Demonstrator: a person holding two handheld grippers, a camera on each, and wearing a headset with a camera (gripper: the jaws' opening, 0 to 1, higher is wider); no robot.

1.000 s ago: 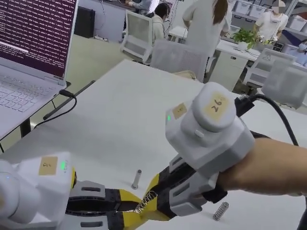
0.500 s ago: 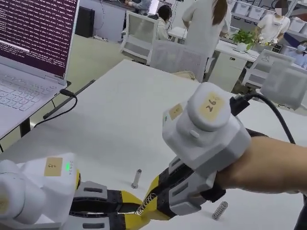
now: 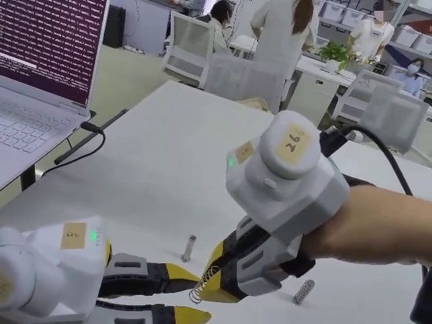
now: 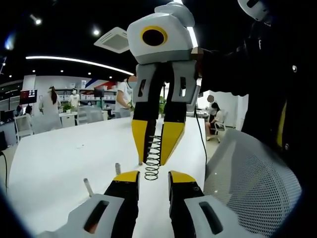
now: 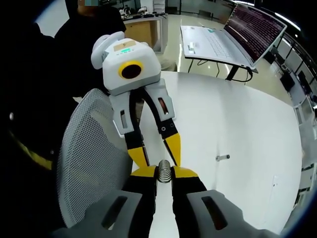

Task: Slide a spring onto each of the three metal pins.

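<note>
Dangling between the parted left tongs (image 4: 152,175), a spring (image 4: 153,154) is clamped by the right tongs (image 5: 165,172); if pinched crookedly, it may be flicked away from the pin (image 3: 189,248) just beyond.

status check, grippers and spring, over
Right gripper shut on spring. Left gripper open, facing spring's free end. Pin stands bare on table, second spring loose nearby. Nothing blocks the pin.

Open laptop (image 3: 47,61), mesh chair (image 4: 252,173)
</note>
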